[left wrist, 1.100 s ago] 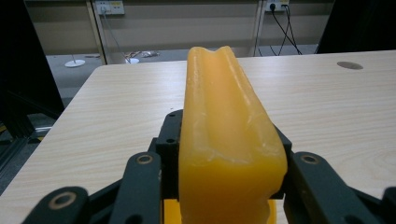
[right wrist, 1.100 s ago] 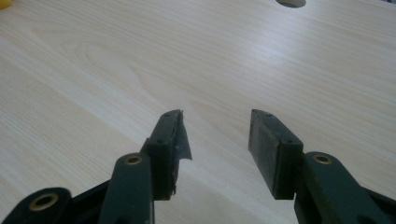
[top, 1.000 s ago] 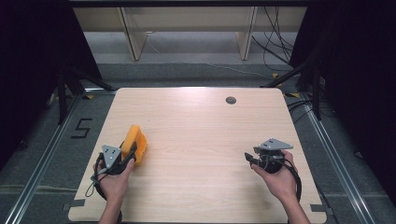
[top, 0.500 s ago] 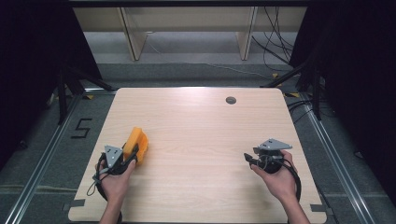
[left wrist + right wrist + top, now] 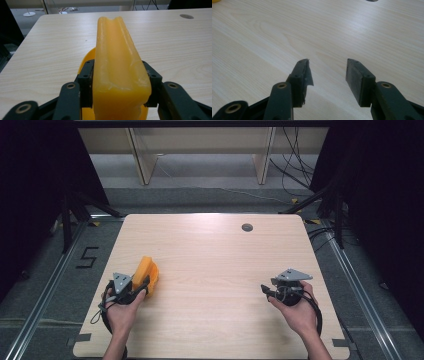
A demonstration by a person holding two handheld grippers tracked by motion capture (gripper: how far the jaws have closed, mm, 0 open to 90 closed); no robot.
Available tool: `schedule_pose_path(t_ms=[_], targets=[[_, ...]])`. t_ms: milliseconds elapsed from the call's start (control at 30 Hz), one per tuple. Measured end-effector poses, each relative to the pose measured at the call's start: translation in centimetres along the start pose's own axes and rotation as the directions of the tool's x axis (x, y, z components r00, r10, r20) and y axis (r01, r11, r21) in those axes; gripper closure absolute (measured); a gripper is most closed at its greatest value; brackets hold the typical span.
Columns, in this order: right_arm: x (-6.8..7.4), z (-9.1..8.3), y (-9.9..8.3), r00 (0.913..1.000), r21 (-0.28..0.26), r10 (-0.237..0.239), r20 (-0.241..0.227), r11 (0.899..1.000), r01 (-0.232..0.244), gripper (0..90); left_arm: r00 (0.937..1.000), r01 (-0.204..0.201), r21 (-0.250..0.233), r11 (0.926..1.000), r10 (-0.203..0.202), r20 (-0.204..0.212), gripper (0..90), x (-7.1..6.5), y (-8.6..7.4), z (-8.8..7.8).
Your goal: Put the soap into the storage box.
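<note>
1. Clearly the left gripper point(image 5: 142, 286) has its fingers point(image 5: 86, 77) clamped on both flanks of a yellow-orange block point(image 5: 117, 67), near the worktop's point(image 5: 210, 260) left edge; whether the block is lifted or resting I cannot tell.
2. Its long axis runs straight out along those fingers, away from the person; a rounder yellow piece point(image 5: 86, 58) peeks out behind it.
3. Meanwhile the right gripper point(image 5: 327, 72) sits well apart on the right side, its fingers point(image 5: 355, 75) spread wide around nothing; the left hand point(image 5: 120, 312) is by far the nearer to the block.
</note>
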State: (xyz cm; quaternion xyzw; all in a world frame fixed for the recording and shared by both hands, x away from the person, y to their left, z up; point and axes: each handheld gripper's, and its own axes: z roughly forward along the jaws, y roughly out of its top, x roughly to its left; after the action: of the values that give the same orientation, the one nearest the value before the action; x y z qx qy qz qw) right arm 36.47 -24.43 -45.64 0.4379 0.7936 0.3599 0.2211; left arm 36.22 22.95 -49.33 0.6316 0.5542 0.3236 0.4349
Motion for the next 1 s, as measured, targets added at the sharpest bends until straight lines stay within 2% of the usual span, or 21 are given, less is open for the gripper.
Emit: schedule_pose_path(t_ms=[100, 233, 300, 400, 500, 567, 700, 767, 833, 900, 1000], targets=[[0.0, 0.0, 0.0, 1.0, 0.0, 0.0, 0.0, 1.0, 0.0, 53.3, 1.0, -0.008, 0.017, 0.9998, 0.008, 0.003, 48.8, 0.0, 0.2, 0.0], [0.0, 0.0, 0.0, 1.0, 0.007, 0.006, -0.003, 1.0, -0.006, 53.1, 0.9999, 0.001, 0.025, 0.9997, -0.001, -0.014, 43.1, 0.1, 0.7, -0.2], [0.1, 0.0, 0.0, 0.9999, 0.009, 0.009, -0.005, 1.0, -0.009, 53.0, 0.9998, -0.003, 0.016, 0.9999, 0.003, -0.018, 40.8, 0.1, 0.9, -0.4], [0.1, 0.0, 0.0, 1.0, 0.01, 0.008, -0.005, 1.0, -0.008, 52.9, 0.9995, -0.023, 0.036, 0.9991, 0.024, -0.02, 37.2, 0.1, 1.3, -0.8], [0.0, 0.0, 0.0, 1.0, 0.007, 0.002, 0.0, 1.0, -0.002, 52.8, 0.9988, -0.049, 0.086, 0.9951, 0.049, 0.006, 33.3, -0.1, 1.7, -1.0], [0.1, -0.1, 0.0, 1.0, 0.012, 0.003, -0.003, 1.0, -0.003, 52.6, 0.9982, -0.057, 0.094, 0.9939, 0.055, 0.024, 32.1, -0.1, 1.9, -1.2], [0.1, -0.1, 0.0, 1.0, 0.013, 0.0, -0.003, 1.0, 0.0, 52.4, 0.9964, -0.082, 0.112, 0.9903, 0.08, 0.029, 29.3, 0.1, 2.6, -1.5], [0.1, 0.0, 0.0, 1.0, 0.002, 0.0, -0.001, 1.0, 0.0, 52.3, 0.9962, -0.081, 0.122, 0.9892, 0.077, 0.042, 28.6, 0.4, 2.6, -1.7], [0.0, 0.0, 0.0, 1.0, 0.002, 0.002, -0.002, 1.0, -0.002, 52.2, 0.9965, -0.065, 0.133, 0.989, 0.057, 0.062, 28.0, 0.7, 2.6, -2.0], [-0.2, 0.0, 0.0, 0.9997, 0.004, -0.024, 0.002, 1.0, 0.024, 52.1, 0.9952, -0.05, 0.142, 0.9887, 0.037, 0.09, 27.3, 0.9, 2.5, -2.3], [-0.2, 0.0, 0.0, 0.9997, -0.004, -0.024, 0.003, 1.0, 0.024, 51.8, 0.9913, -0.045, 0.16, 0.986, 0.024, 0.13, 25.9, 1.4, 1.9, -2.8]])
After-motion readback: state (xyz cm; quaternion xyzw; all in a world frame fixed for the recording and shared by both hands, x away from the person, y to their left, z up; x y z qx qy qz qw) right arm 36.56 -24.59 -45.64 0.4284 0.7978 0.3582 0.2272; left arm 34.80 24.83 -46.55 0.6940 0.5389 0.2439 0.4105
